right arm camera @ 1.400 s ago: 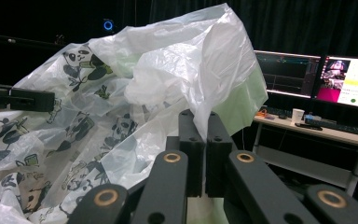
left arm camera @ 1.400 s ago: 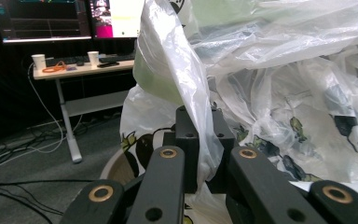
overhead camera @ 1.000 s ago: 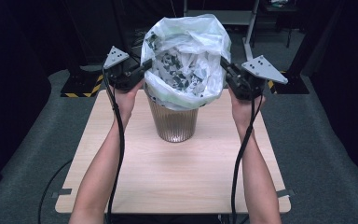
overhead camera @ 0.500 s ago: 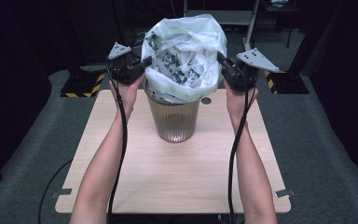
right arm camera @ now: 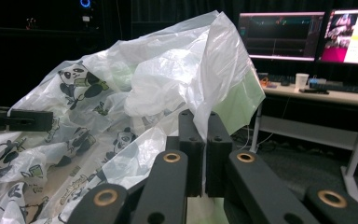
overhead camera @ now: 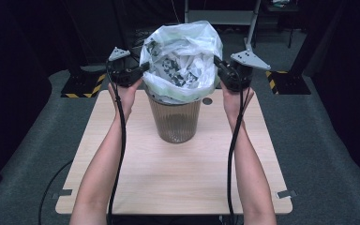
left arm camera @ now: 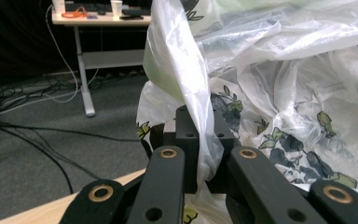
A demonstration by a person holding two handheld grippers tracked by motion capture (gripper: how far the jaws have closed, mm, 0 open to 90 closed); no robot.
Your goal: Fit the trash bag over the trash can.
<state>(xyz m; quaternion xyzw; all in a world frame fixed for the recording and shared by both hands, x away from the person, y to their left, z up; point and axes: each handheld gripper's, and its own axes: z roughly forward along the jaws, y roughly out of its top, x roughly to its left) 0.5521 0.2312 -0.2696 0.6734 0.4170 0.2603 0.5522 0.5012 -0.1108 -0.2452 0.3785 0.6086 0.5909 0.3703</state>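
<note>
Forearms [overhead camera: 104, 164]: two bare forearms come in from the near edge of the table and reach toward the bin, one on each side of it.
Table [overhead camera: 178, 183]: a light wooden top; the bin stands on it, past the middle, toward the far edge.
Bin [overhead camera: 174, 119]: a ribbed, see-through bin, standing upright between the two hands.
Bag [overhead camera: 180, 61]: a thin white plastic bag with a panda print and a pale green part. It sits in the mouth of the bin, and its upper part rises above the rim of the bin and spreads wide open.
Left gripper [overhead camera: 141, 69]: at the left side of the bag, above the rim of the bin. Its jaws are closed on the left edge of the bag; in the left gripper view a fold of the plastic [left arm camera: 186, 93] goes down between the two black jaws and is pinched there.
Right gripper [overhead camera: 217, 63]: at the right side of the bag, at about the same height as the left one. Its jaws are pressed together on the right edge of the bag; in the right gripper view the plastic [right arm camera: 168, 79] rises from between them.
Round mark [overhead camera: 207, 101]: a small dark circle on the table, just right of the bin.
Desk [right arm camera: 335, 100]: far behind the bin, with lit screens [right arm camera: 279, 35] and a white cup [right arm camera: 301, 80] on it.
</note>
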